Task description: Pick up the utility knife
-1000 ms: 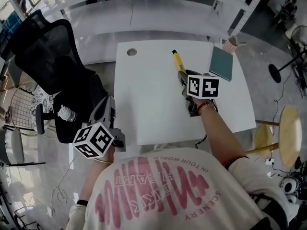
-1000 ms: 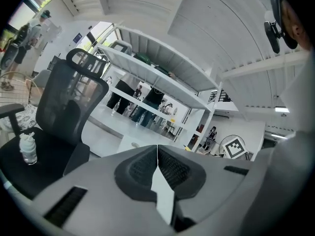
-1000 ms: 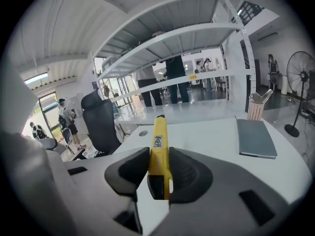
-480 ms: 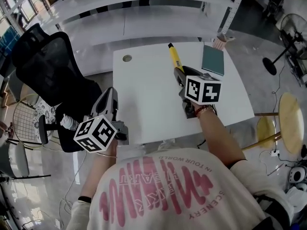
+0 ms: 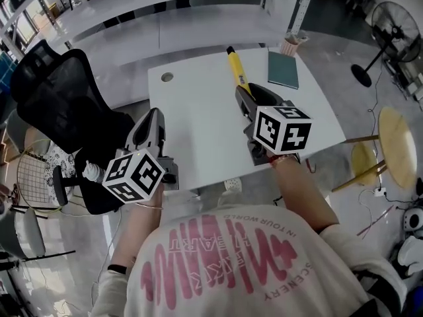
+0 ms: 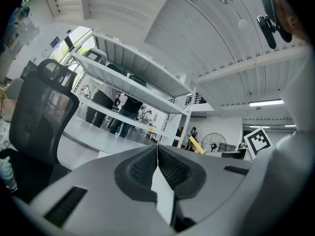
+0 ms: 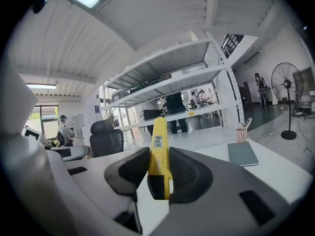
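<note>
Yellow plastic utility knife [image 5: 235, 66] gripped in the right gripper [image 5: 243, 99] over the white rectangular table [image 5: 198, 111].
Nearest, the left gripper [image 5: 154, 121] hangs off the table's near-left edge, its jaws pressed together on nothing, with a black mesh office chair [image 5: 56, 104] beside it. The right gripper's jaws clamp the knife's rear end, and its body juts forward over the tabletop. Farther on, a flat teal notebook [image 5: 283, 70] lies at the far right corner. Just past that corner stands a pink mesh cup [image 5: 291, 45] — its contents too small to tell.
</note>
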Demonstrator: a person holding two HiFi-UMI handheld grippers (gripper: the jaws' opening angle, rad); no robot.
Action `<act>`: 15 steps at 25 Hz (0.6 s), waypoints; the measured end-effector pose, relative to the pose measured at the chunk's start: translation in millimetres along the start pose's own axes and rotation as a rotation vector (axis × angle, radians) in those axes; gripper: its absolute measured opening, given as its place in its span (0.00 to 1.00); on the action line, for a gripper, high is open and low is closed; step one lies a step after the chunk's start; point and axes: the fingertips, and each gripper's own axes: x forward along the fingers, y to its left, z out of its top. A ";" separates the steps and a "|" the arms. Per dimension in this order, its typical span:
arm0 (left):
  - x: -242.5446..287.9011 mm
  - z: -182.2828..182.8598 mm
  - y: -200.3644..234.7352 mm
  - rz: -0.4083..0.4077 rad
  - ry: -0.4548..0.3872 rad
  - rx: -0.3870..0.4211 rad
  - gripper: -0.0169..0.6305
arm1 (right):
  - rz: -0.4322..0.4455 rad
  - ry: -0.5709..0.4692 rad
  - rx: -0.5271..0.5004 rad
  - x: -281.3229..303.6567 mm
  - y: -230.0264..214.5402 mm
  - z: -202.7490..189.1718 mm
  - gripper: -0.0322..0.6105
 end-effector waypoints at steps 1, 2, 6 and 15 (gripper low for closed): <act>-0.3 0.2 -4.0 -0.008 -0.002 0.006 0.06 | 0.002 -0.010 0.003 -4.7 2.2 0.8 0.27; -0.9 0.1 -7.7 -0.017 -0.003 0.010 0.06 | 0.003 -0.018 0.009 -9.0 4.4 1.3 0.27; -6.5 -4.0 -21.1 -0.049 0.014 0.021 0.06 | -0.010 -0.039 0.028 -26.2 12.5 -0.4 0.27; -25.2 -18.9 -42.7 -0.065 0.033 0.046 0.06 | -0.039 -0.104 0.018 -60.8 23.2 -8.0 0.27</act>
